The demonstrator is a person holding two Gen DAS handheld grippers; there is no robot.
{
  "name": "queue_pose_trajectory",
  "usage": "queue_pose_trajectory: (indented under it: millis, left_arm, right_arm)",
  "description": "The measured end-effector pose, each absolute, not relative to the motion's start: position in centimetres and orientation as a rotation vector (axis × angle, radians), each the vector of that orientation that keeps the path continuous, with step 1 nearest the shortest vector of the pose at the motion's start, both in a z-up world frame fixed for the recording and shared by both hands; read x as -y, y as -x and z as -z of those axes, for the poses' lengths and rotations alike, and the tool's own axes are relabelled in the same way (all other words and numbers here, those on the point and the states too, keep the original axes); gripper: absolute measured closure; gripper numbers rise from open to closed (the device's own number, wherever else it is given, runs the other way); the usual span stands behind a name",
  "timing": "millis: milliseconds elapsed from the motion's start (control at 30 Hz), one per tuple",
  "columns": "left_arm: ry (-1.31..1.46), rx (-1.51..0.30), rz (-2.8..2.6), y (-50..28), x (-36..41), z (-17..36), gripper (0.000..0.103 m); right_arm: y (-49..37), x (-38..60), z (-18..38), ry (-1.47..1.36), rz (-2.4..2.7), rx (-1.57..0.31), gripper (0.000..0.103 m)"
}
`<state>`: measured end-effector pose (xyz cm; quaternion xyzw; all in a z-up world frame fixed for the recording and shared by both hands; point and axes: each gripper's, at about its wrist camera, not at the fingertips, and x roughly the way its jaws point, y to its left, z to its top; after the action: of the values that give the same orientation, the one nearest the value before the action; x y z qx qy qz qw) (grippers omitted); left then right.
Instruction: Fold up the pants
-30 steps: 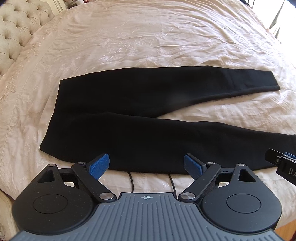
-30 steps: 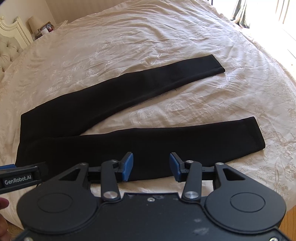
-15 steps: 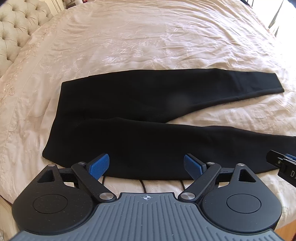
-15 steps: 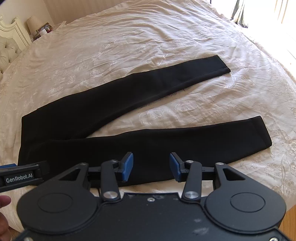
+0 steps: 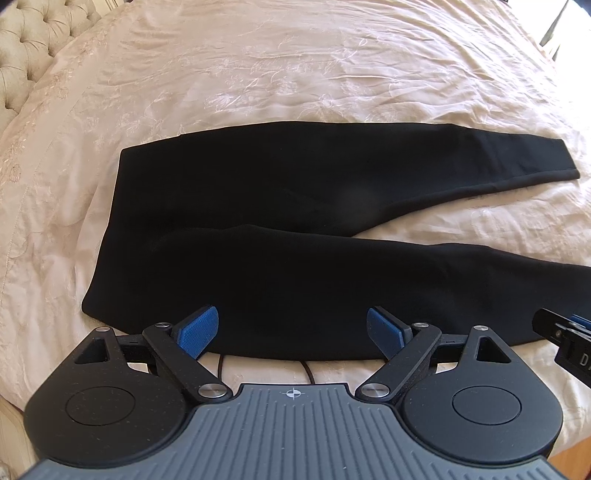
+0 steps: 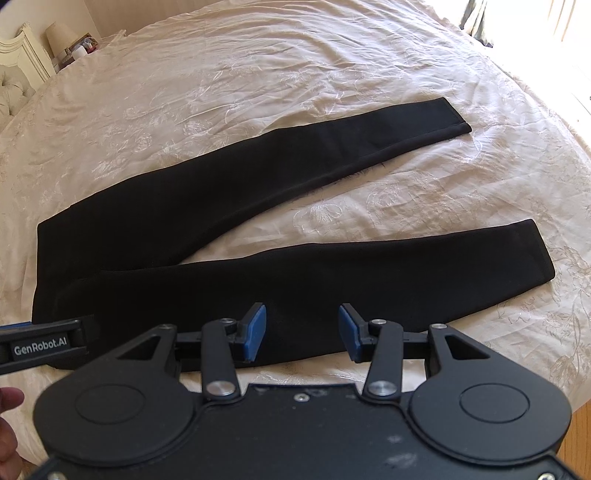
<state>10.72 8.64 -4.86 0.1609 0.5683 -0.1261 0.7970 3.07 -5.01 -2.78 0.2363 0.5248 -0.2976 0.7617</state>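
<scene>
Black pants (image 5: 295,229) lie flat on a cream bedspread (image 5: 258,66), legs spread toward 3 o'clock — left gripper (image 5: 291,334) and right gripper (image 6: 302,332) hover open over the near edge at 6 o'clock.

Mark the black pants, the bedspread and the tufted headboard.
black pants (image 5: 258,206): left wrist view, on the seat area near the waistband.
bedspread (image 5: 295,66): left wrist view, on bare embroidered fabric beyond the pants.
tufted headboard (image 5: 33,33): left wrist view, on its buttoned padding.
</scene>
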Motion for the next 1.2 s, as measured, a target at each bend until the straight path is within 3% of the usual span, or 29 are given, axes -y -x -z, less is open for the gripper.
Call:
queue_pose_trajectory:
  millis: [433,667,1200]
  left_arm:
    - [-0.333,-1.279,0.313,-12.2,-8.6,7.0,0.016]
    - [-0.337,-1.213,0.304,-13.9,-8.1,7.2,0.021]
    - [-0.259,-1.240,0.172,-21.1,-5.2,9.4,0.021]
  right_arm:
    - [-3.5,5.9,4.2,-0.487,0.591,-1.195,0.057]
    - [-5.4,6.9,4.3,-0.345,0.494,-1.131,0.057]
    - [-18.3,21.8,11.4,0.091,0.135,-1.162,0.057]
